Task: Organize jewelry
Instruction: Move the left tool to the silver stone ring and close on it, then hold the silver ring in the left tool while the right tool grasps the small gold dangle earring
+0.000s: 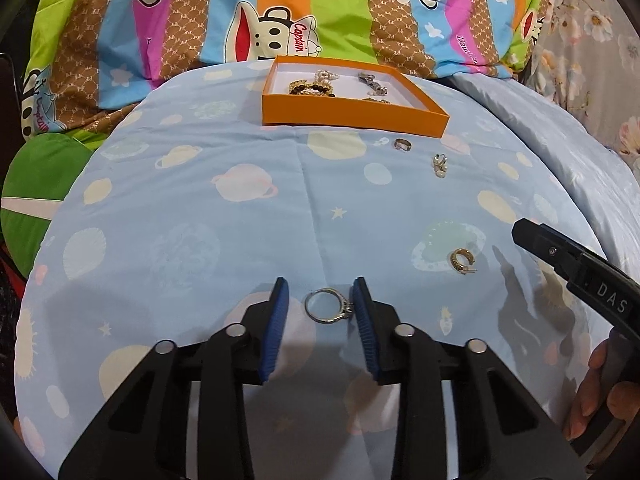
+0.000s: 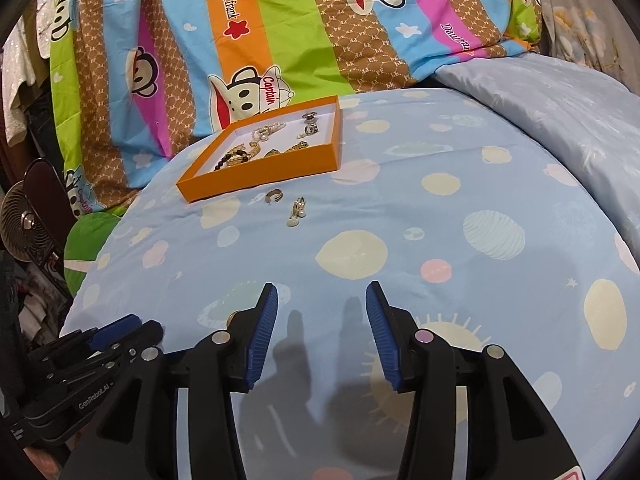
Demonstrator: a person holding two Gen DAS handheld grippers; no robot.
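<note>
1. My left gripper (image 1: 319, 308) is low over the blue planet-print bedsheet (image 1: 200, 200), jaws open around the silver stone-set ring (image 1: 329, 305); the right pad looks to be just touching the stone side, the left pad is clear of it.
2. My right gripper (image 2: 322, 328) is also open and holds nothing, over bare sheet to the right.
3. The step in hand, I judge, is picking up this ring.
4. Next I need a gentle, level squeeze, as a thin band on soft cloth may slip or tip.
5. Then it goes to the orange box (image 1: 352, 114) at the far side, which already holds bracelets.
6. The gold hoop earring (image 1: 461, 261), a small band ring (image 1: 401, 144) and a pearl earring (image 1: 439, 165) wait on the sheet.
</note>
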